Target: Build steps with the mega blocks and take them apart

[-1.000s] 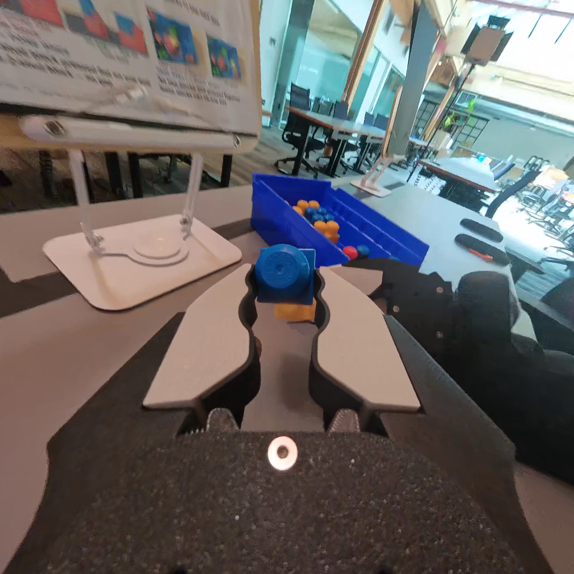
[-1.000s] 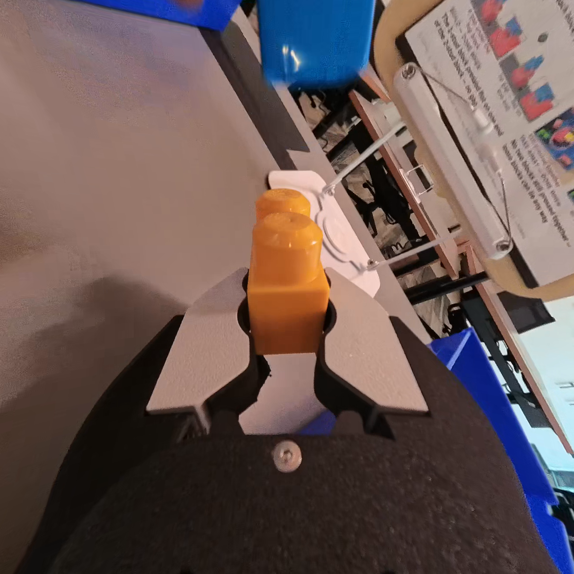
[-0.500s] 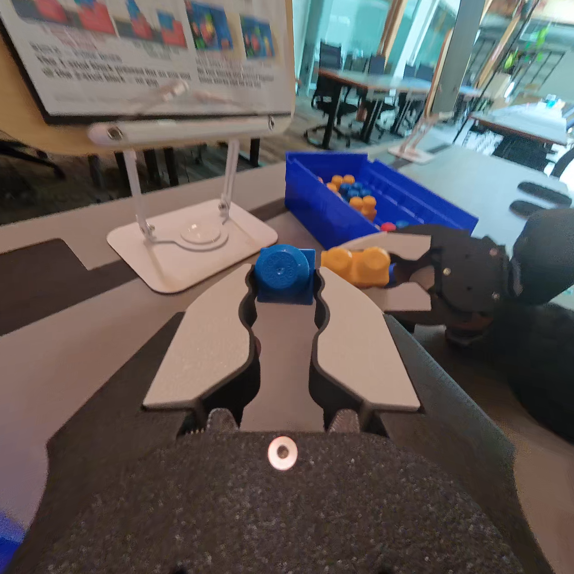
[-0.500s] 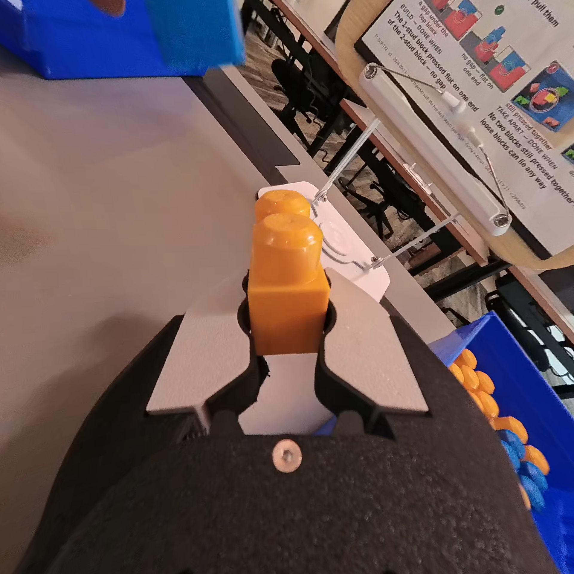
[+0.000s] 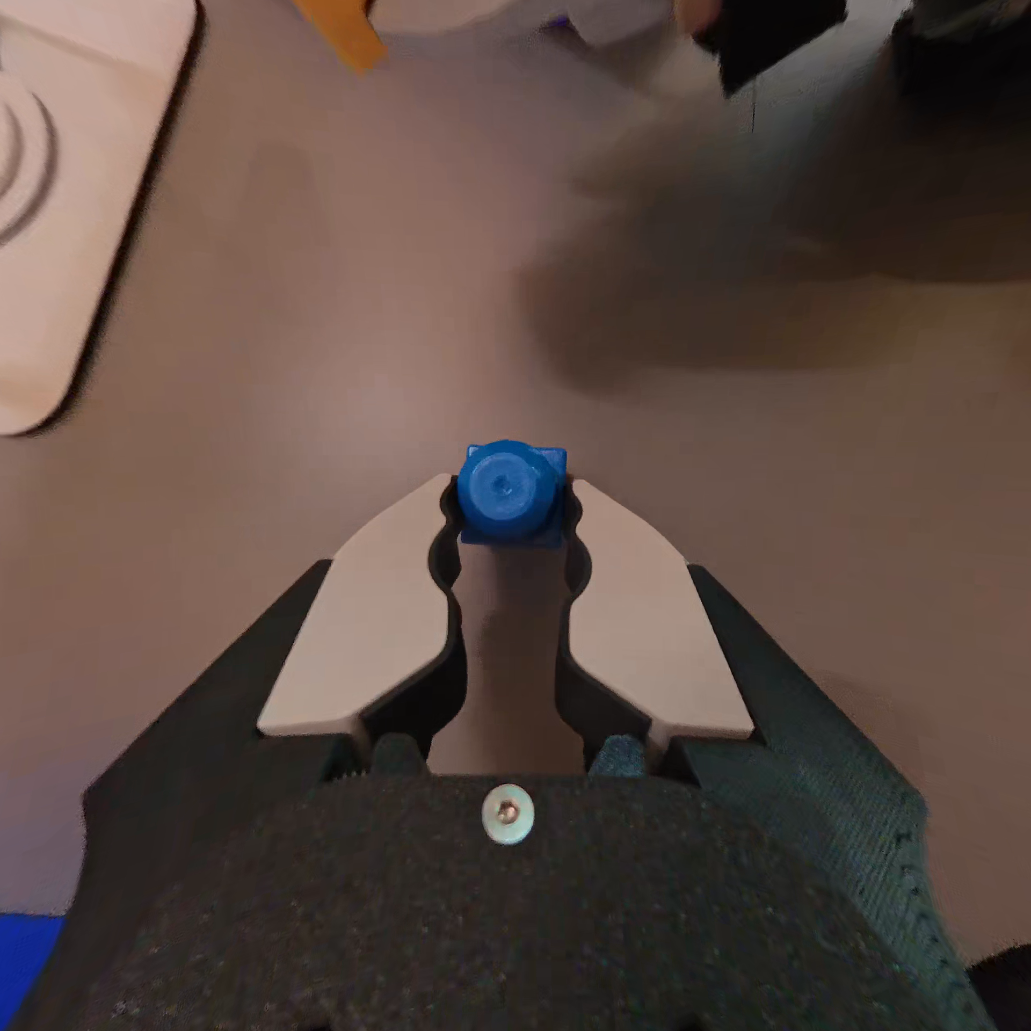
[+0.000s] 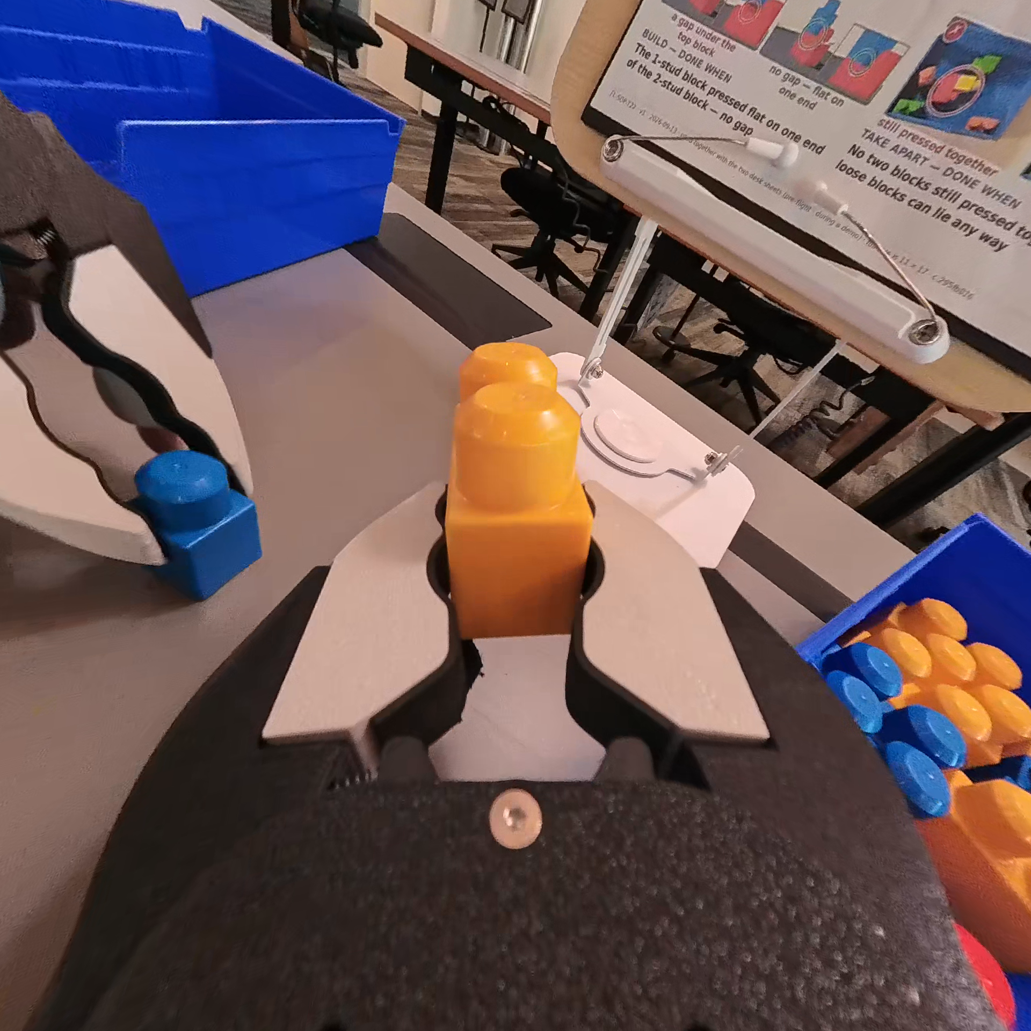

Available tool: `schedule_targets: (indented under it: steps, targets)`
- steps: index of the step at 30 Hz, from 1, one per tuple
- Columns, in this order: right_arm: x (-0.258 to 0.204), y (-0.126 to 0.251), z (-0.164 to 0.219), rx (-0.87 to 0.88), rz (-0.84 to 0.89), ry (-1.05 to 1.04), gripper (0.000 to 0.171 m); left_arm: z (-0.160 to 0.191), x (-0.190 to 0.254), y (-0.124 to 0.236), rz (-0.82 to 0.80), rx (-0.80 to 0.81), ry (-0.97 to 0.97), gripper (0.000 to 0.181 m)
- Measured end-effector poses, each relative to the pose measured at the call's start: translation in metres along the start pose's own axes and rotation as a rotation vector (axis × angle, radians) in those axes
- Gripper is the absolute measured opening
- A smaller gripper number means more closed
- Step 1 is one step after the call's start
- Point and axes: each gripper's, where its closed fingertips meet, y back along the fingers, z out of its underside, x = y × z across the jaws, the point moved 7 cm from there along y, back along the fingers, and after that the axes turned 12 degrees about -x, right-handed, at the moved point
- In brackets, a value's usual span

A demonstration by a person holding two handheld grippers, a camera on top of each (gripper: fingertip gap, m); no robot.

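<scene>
Pointing straight down at the grey counter (image 5: 346, 312), the left gripper (image 5: 510, 502) has its jaws closed on a blue one-stud block (image 5: 506, 495), pinched at the very tips with the stud facing the camera. From the right wrist view that same blue block sits low, just above or on the counter; contact cannot be told. The right gripper (image 6: 516, 549) has its jaws clamped on an orange two-stud block (image 6: 516, 502), studs upward, held above the counter and just beside the blue one. Behind it stands a white document stand (image 6: 669, 463) carrying a printed instruction sheet (image 6: 837, 95). One blue bin (image 6: 240, 150) sits at the far left; another blue bin (image 6: 948, 569) at the right holds loose orange and blue blocks (image 6: 937, 703).
</scene>
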Motion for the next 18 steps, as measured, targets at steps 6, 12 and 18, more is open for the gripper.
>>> schedule_targets:
  steps: [6,12,18]
  targets:
    - [0.000,0.000,0.000,0.002,-0.001,0.002,0.041,0.001,-0.001,-0.001,0.006,0.031,-0.010,0.044]
    - [-0.003,0.011,-0.010,0.155,-0.190,-0.111,0.041,-0.010,-0.010,0.030,0.058,0.327,0.050,0.063]
    - [-0.012,0.041,-0.032,0.515,-0.719,-0.406,0.041,-0.023,-0.010,0.062,0.322,0.781,0.169,0.050]
